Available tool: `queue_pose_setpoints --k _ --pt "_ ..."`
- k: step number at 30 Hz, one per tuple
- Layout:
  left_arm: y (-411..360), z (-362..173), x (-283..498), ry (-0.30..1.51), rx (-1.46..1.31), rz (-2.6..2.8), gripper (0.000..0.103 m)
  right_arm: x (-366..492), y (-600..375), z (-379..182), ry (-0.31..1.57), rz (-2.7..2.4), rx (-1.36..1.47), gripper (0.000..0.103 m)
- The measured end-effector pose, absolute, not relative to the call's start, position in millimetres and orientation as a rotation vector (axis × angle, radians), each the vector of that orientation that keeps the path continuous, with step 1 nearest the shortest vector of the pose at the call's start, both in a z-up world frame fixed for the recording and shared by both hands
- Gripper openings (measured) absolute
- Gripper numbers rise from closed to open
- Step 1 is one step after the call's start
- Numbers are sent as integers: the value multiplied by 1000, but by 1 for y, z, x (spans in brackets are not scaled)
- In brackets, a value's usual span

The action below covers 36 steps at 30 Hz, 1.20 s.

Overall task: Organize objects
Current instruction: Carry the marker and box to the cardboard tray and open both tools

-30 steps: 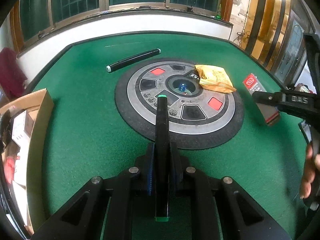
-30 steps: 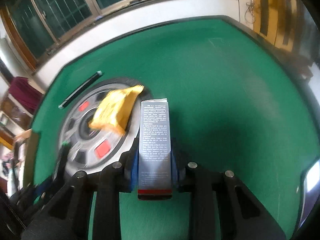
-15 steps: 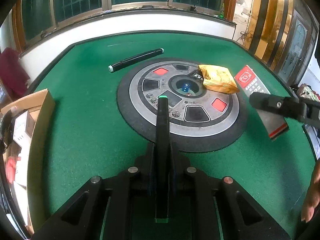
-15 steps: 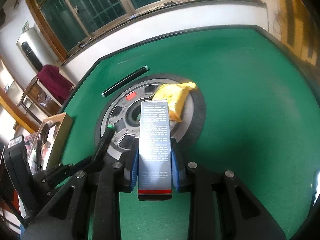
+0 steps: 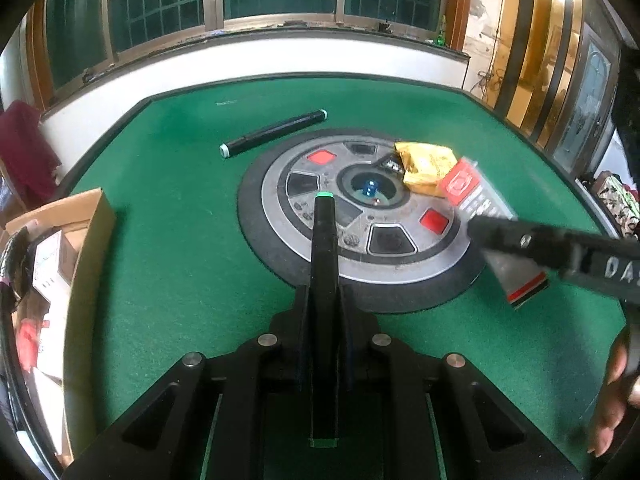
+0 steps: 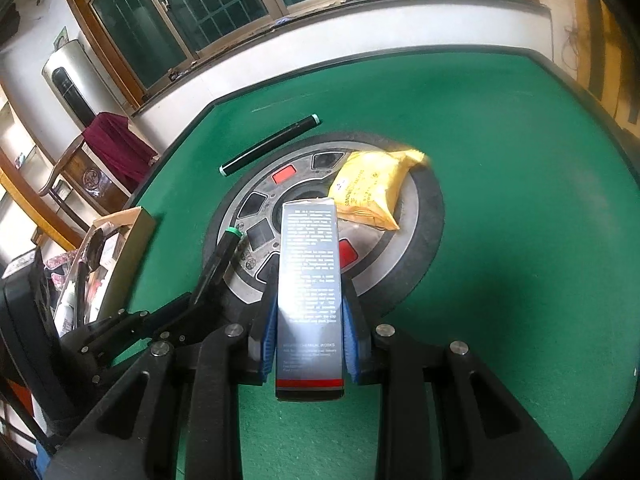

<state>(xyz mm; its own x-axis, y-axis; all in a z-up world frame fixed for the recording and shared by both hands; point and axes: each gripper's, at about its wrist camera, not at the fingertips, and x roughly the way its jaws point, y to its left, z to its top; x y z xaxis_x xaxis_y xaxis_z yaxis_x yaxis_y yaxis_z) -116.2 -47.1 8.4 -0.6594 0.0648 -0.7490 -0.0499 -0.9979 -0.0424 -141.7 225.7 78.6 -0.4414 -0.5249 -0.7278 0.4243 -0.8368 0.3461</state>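
In the left wrist view, the left tool (image 5: 324,320) is clamping a black pen (image 5: 324,264) tight between its jaws, the green-ringed tip pointing out over the round grey console (image 5: 360,256) set in the green worktop (image 5: 168,280). A second pen (image 5: 274,133) is lying on the felt behind the console, and a yellow packet (image 5: 426,166) is resting on the console's far side. A cardboard box (image 5: 86,240) is sitting at the worktop's left edge. At right, the right tool (image 5: 520,240) is carrying a carton (image 5: 476,196).

In the right wrist view, the right tool (image 6: 310,344) is gripping the grey carton (image 6: 310,280) lengthwise between its blue pads (image 6: 269,340), above the console (image 6: 404,256) and just beside the packet (image 6: 368,192). The left tool (image 6: 208,280) with its pen (image 6: 220,256) is showing at left, the box (image 6: 128,248) beyond it.
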Motion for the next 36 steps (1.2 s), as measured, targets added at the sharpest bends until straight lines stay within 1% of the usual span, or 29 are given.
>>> queue_pose_setpoints --k 9,28,36 --pt "-44 18 -111 48 -1204 2857 12 -142 213 73 -110 -2251 1206 25" --pt "-46 21 -108 30 -1184 2875 12 -140 204 65 -95 -2220 1227 25" --pt "-50 30 -104 -10 -1146 2880 12 -138 200 65 -96 -2209 1216 25"
